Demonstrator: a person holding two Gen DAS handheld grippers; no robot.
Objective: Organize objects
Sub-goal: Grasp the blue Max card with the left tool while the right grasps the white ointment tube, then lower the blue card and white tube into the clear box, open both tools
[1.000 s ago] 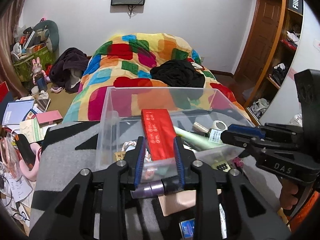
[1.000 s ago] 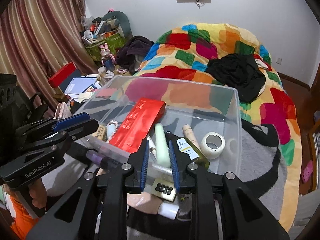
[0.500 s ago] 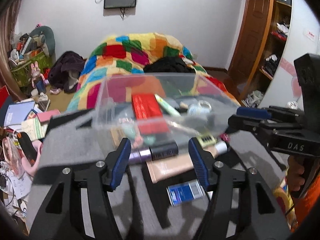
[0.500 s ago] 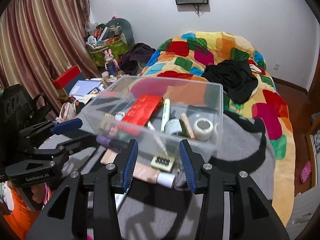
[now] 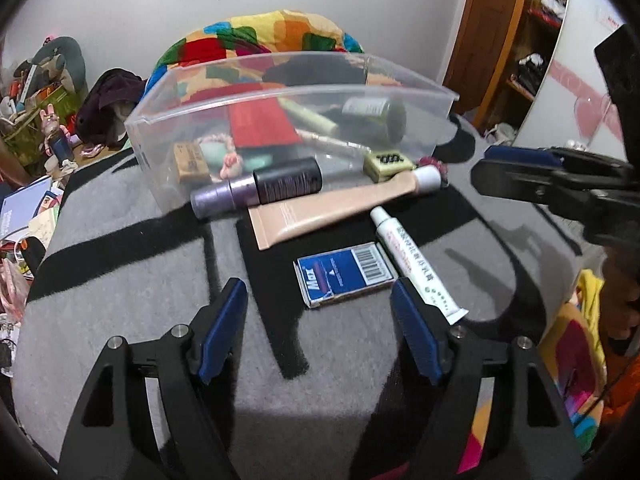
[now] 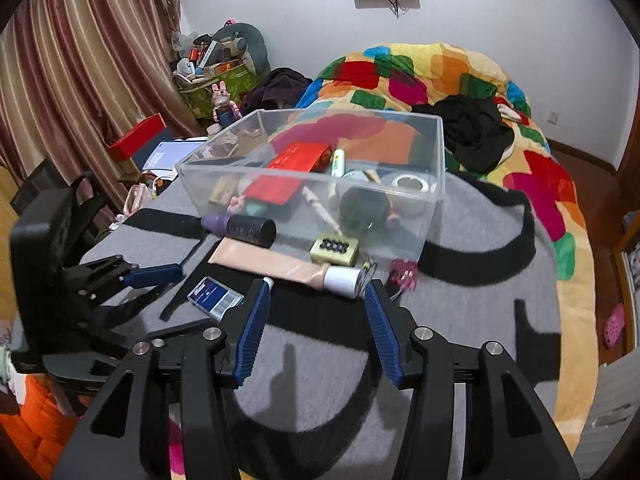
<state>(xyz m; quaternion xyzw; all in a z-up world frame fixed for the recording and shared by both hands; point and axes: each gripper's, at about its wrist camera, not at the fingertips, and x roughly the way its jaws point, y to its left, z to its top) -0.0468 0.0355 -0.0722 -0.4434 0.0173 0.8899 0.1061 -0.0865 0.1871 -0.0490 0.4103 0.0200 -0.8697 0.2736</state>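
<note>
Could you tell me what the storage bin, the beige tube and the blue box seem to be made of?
Storage bin: clear rigid plastic, glossy; contents show through its walls. Beige tube: probably soft plastic, matte, with a flat crimped end and white cap. Blue box: likely printed cardboard, with sharp folded edges and a barcode.

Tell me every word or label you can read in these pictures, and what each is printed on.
"Max": blue box, beside a barcode whose digits are too small to read.
White tube: printed characters, too blurred to read.
Red packet in the clear bin: pale print, unreadable.
Dark bottle in the bin: label too blurred.
Black and purple tube: fine print, unreadable.
Beige tube: faint print, unreadable.
</note>
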